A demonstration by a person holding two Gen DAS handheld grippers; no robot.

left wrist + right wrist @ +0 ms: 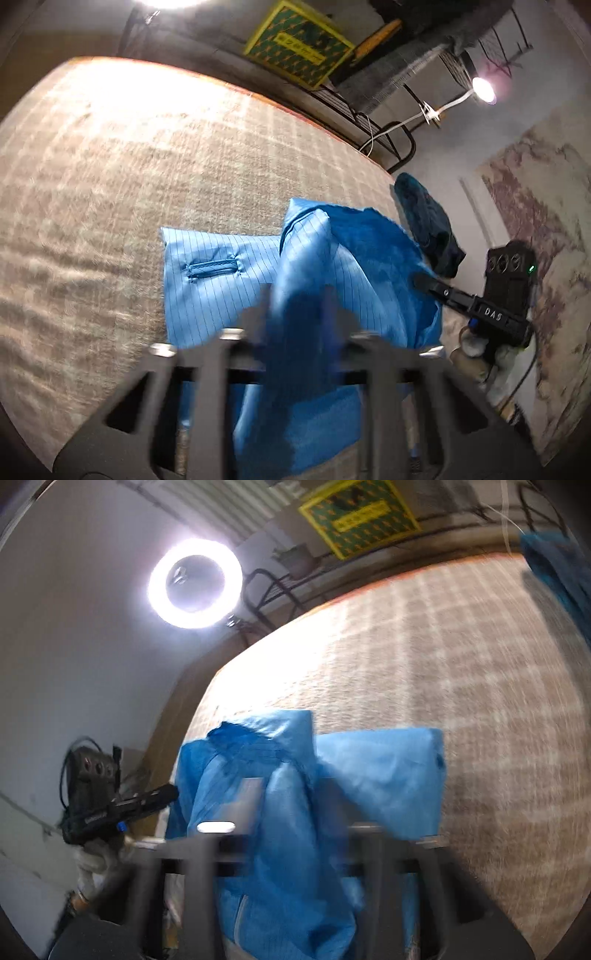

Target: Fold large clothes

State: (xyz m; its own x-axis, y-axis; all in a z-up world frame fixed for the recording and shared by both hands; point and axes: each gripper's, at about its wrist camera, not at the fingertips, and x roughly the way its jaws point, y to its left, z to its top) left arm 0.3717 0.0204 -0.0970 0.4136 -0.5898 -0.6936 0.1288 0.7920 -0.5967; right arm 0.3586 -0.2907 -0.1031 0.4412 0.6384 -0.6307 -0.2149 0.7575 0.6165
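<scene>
A large light-blue pinstriped garment (221, 280) lies partly folded on the beige checked bed cover (129, 166). A slit pocket shows on its flat left part. My left gripper (297, 302) is shut on a bunched fold of the garment and holds it raised. My right gripper (443, 291) shows at the garment's right edge. In the right wrist view the garment (384, 771) fills the lower middle, and my right gripper (291, 797) is shut on a raised fold of it. My left gripper (147, 801) shows at the garment's left edge.
A dark teal cloth (428, 225) lies at the bed's right edge, also in the right wrist view (557, 568). A green and yellow box (299, 40) stands behind the bed on a black metal frame. A ring light (195, 583) and a lamp (484, 90) shine brightly.
</scene>
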